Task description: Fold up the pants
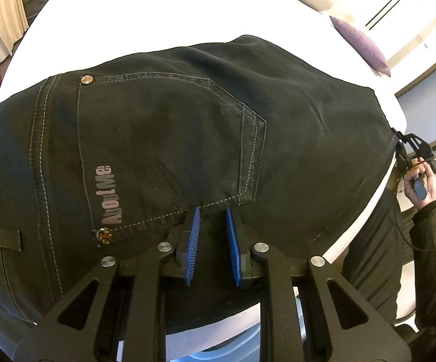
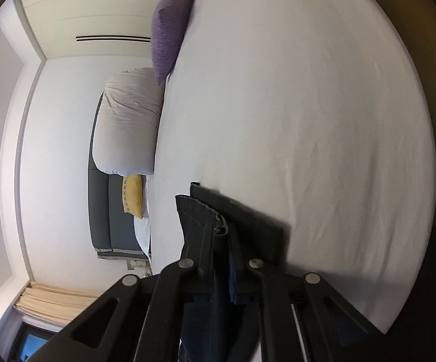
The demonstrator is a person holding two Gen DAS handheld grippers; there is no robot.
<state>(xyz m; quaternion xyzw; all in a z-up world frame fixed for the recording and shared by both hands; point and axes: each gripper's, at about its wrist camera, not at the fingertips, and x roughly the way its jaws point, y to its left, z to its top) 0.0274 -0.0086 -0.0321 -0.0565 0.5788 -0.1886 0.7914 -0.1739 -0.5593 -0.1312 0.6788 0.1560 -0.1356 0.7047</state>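
Black pants lie flat on the white bed, back pocket with a pink logo facing up. My left gripper points down at the pocket's top seam near the waist; its blue pads stand narrowly apart with dark cloth filling the gap. At the pants' far right end a hand holds my right gripper against the cloth edge. In the right wrist view the right gripper is shut on a stitched leg hem, and a second dark layer lies beside it over the sheet.
A purple pillow rests at the head of the bed, with a white pillow and a yellow cushion beyond. A person's dark sleeve is at the bed's right edge. White sheet stretches ahead of the right gripper.
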